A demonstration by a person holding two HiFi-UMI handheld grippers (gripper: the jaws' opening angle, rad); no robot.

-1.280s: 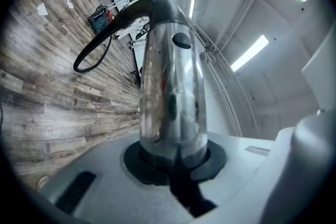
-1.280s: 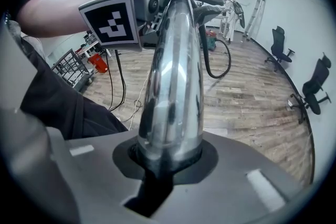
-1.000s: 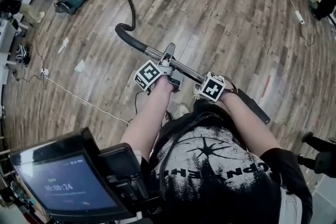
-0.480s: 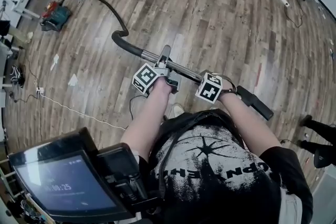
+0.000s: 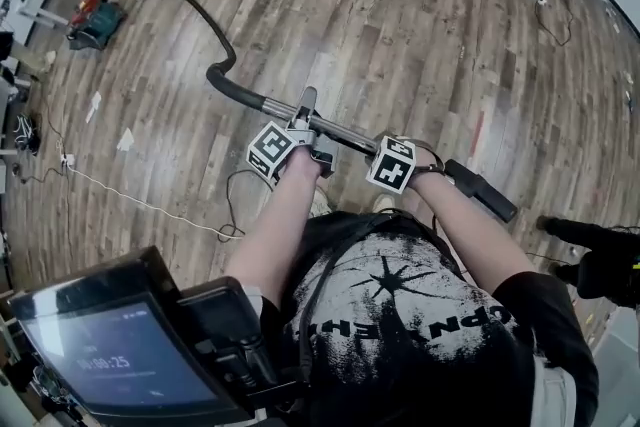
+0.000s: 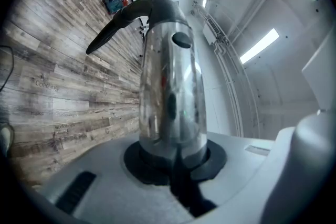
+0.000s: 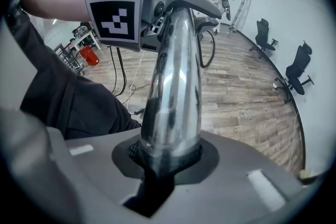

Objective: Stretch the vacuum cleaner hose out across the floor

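The person holds a chrome wand [image 5: 345, 131] at mid frame of the head view, one gripper on each half. It slants from a curved black handle [image 5: 228, 85] at the upper left down to a black end piece [image 5: 480, 192] at the lower right.

The left gripper [image 6: 173, 157] is clamped narrowly on the wand; its own view shows the tube seated tight between the jaws and running up to the handle. The right gripper [image 7: 165, 157] also grips the wand, with the tube filling the socket between its jaws, which have just eased a little wider. The left gripper's marker cube [image 7: 115, 21] shows further up the tube in that view.

The hose [image 5: 200, 11] leaves the handle and curves up and left across the wood floor [image 5: 400, 15] to the vacuum [image 5: 92, 20] near the upper left corner. It lies in a loose arc, not straight.

A white cable [image 5: 140, 203] crosses the floor at the left. A screen [image 5: 110, 355] fills the lower left corner. Two office chairs [image 7: 299, 73] stand at the right of the right gripper view.
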